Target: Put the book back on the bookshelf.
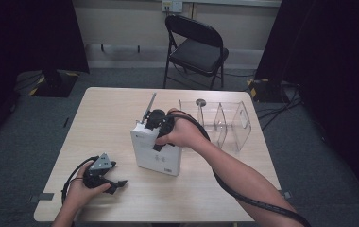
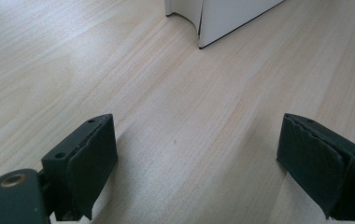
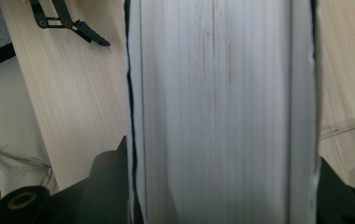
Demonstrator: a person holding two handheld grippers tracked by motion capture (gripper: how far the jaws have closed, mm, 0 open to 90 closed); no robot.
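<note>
The right gripper (image 1: pixel 160 124) is clamping a thick white book (image 1: pixel 156 150) from above; in the right gripper view its two black jaws are pressing on the book's (image 3: pixel 220 112) outer covers, with the page edges running up between them. The book is standing upright near the middle of the wooden table (image 1: pixel 102 118), just left of a clear plastic organizer (image 1: pixel 225 122) with dividers, which is lying on its side toward the table's far right. The person's right hand (image 1: pixel 182 135) is wrapping over the gripper body, its cable trailing back along the forearm.

The left gripper (image 1: pixel 110 182) is resting low at the table's near left edge, held in the left hand (image 1: pixel 81 189). Its jaws are standing wide apart, with bare tabletop (image 2: pixel 180 107) between them. The book's lower corner (image 2: pixel 222 18) is showing ahead of it, well apart.
</note>
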